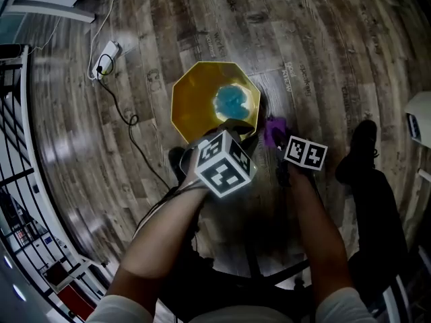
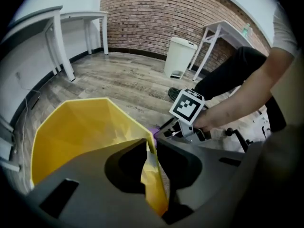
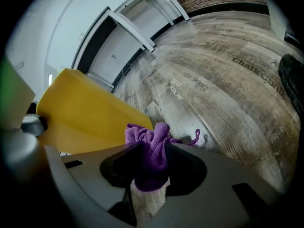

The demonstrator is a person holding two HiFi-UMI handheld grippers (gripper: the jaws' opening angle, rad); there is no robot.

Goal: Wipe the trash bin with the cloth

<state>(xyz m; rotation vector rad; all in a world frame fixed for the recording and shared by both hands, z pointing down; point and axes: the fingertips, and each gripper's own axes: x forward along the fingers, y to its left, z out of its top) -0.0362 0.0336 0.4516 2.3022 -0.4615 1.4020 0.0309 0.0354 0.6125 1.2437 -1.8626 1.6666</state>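
A yellow octagonal trash bin (image 1: 195, 99) with a blue bottom stands on the wooden floor. My left gripper (image 1: 232, 128) reaches over its near rim. In the left gripper view the bin's thin yellow wall (image 2: 80, 132) runs between the jaws of the left gripper (image 2: 151, 148), which close on it. Just right of the bin, my right gripper (image 1: 281, 147) holds a bunched purple cloth (image 1: 273, 132). In the right gripper view the cloth (image 3: 152, 146) is pinched in the right gripper (image 3: 151, 161), close beside the bin's outer wall (image 3: 80, 118) and above the floor.
A white power strip (image 1: 108, 52) with a black cable lies on the floor to the bin's far left. A black metal rack (image 1: 13, 147) lines the left edge. A white pedal bin (image 2: 179, 56) and white tables (image 2: 57, 18) stand near the brick wall. The person's black shoe (image 1: 363, 140) is on the right.
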